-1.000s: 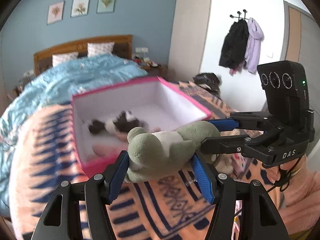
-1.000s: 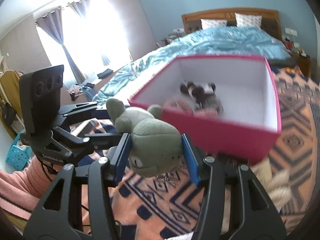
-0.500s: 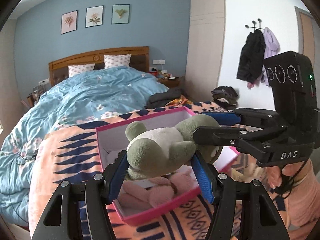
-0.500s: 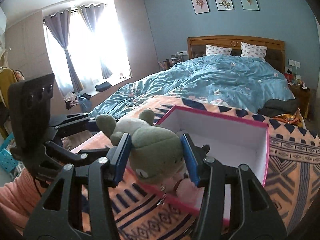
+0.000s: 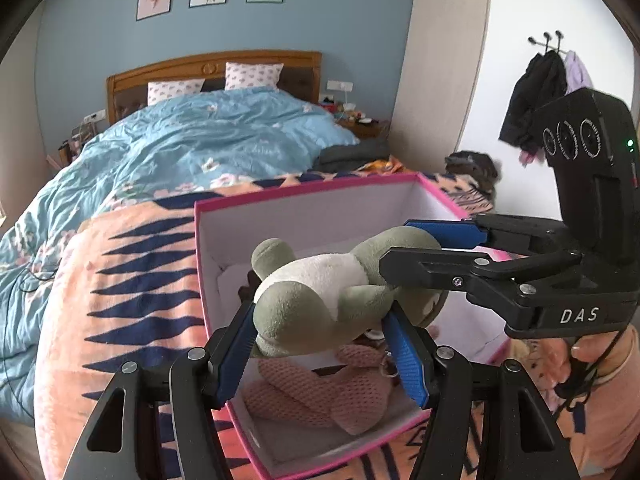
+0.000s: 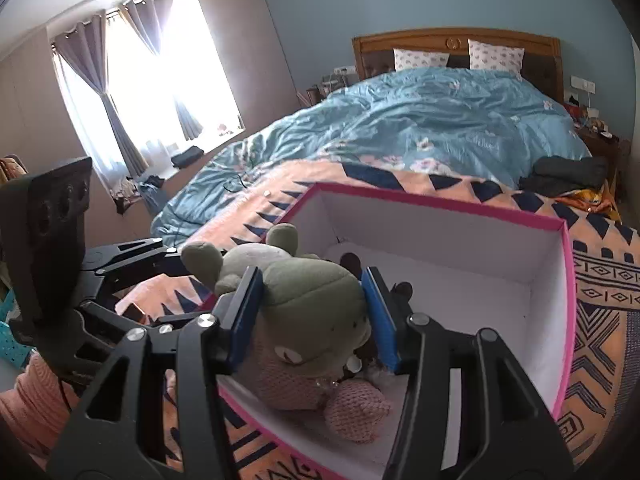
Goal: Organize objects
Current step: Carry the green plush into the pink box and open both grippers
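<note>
- Both claws have carried the green plush toy [image 5: 320, 300] from in front of the pink box [image 5: 216, 280] to a spot above its open top; a second ago the toy hung short of the near wall.
- Left claw [image 5: 324, 344] grips the toy's lower body, blue pads pressed into the fabric. Right claw [image 6: 310, 312] grips its head the same way. Toy is slung between them, clear of the box floor.
- Box sits on the patterned orange blanket [image 5: 132, 280] at the foot end of the bed, well away from the headboard. Inside: a pink knitted toy [image 5: 320, 392] against the near wall and a dark plush [image 6: 352, 262], mostly hidden.
- Judgement: step in hand is lowering and letting go.
- To do well: bring both claws down together, level, so the toy does not twist. Aim for the bare white floor toward the far wall rather than on the pink toy.
- Keep the claw fingers off the pink rim; the box looks light and may slide on the soft blanket.
- Open both claws at once, then lift straight up.
</note>
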`<act>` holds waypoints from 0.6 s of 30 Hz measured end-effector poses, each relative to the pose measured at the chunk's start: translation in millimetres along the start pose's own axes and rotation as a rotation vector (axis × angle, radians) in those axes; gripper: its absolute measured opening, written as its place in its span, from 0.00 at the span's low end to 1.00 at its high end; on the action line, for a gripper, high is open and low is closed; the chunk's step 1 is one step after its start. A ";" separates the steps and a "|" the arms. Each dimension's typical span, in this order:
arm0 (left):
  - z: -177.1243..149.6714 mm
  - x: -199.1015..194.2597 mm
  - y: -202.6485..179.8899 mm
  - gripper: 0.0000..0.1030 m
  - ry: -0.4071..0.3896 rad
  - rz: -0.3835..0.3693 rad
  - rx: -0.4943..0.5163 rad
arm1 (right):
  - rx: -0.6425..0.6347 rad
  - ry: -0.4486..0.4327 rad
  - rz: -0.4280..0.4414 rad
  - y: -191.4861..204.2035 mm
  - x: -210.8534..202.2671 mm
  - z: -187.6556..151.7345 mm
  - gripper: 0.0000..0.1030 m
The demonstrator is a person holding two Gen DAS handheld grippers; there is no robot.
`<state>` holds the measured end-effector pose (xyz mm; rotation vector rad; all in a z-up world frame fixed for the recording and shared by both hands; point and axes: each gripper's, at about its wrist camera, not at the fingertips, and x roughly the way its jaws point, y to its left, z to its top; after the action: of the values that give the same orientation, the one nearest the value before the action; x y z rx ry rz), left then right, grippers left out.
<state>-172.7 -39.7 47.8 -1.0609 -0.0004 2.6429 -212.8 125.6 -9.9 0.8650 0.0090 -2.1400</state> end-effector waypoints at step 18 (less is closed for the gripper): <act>-20.0 -11.1 -19.7 0.71 -0.030 0.143 0.046 | 0.007 0.085 -0.032 -4.4 7.9 -31.1 0.61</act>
<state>-146.3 -25.9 42.9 -1.0420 0.1339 2.7709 -201.3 132.0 -39.6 0.9654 0.0593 -2.1323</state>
